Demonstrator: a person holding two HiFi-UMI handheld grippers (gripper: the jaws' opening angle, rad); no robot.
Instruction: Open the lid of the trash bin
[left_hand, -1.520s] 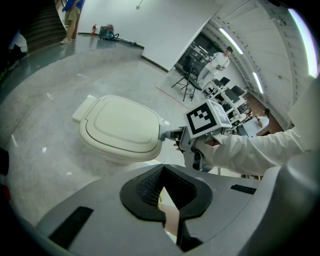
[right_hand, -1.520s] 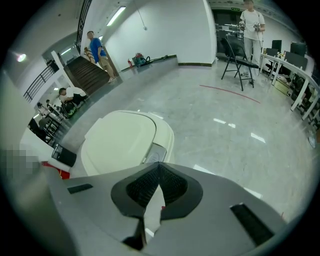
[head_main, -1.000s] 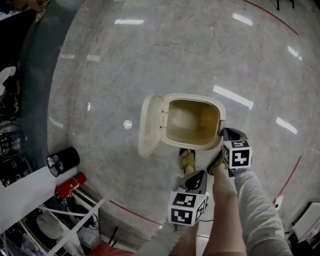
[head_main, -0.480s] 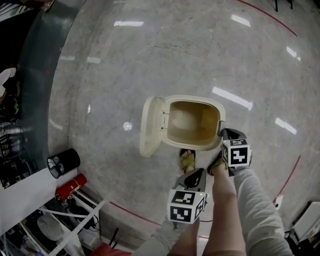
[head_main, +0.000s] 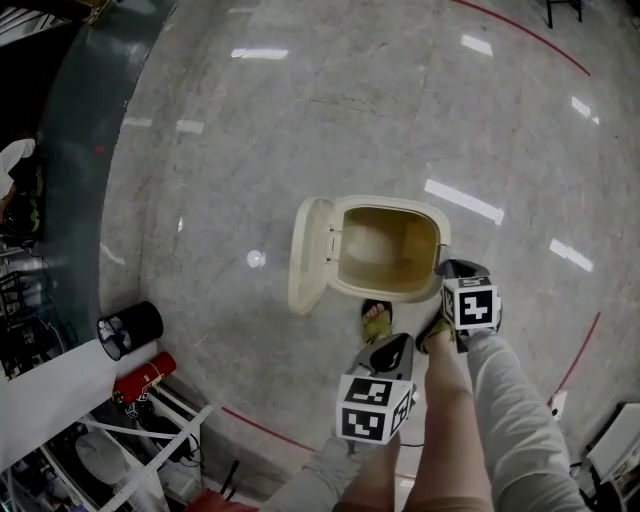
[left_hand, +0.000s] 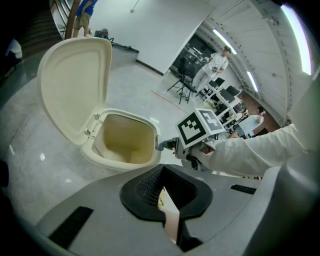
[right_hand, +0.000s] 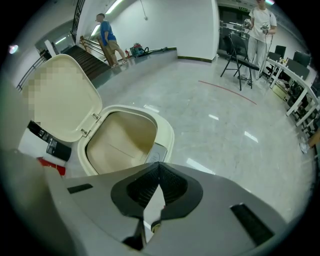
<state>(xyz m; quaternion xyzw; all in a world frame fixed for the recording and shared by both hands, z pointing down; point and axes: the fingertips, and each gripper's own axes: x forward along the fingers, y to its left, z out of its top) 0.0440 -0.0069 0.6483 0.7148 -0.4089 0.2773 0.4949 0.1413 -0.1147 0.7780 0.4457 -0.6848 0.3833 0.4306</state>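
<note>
The left hand-held gripper hangs low in front of the person's legs. Its own view shows the jaws drawn together at the tips, with nothing between them. The right hand-held gripper is a little farther forward. Its jaws also meet at the tips and hold nothing. From the left gripper view, the right one's tip sits just beside the near right corner of the bin's rim. Whether it touches cannot be told.

Between the two grippers, a foot in a green sandal stands on the floor, just short of the bin.

The cream trash bin stands on the floor directly ahead of the feet, with its mouth uncovered. Its lid is swung up and back on the hinge at the bin's left side. In both gripper views the lid stands nearly upright, its hollow inner face turned toward the opening. The inside of the bin looks bare.

The floor is polished grey stone, and a thin red line curves across it far ahead. At lower left of the head view, a black cylinder and a red canister lie well apart from the bin. In the distance, a person in white stands by a folding chair, and another in blue is near a ramp.
</note>
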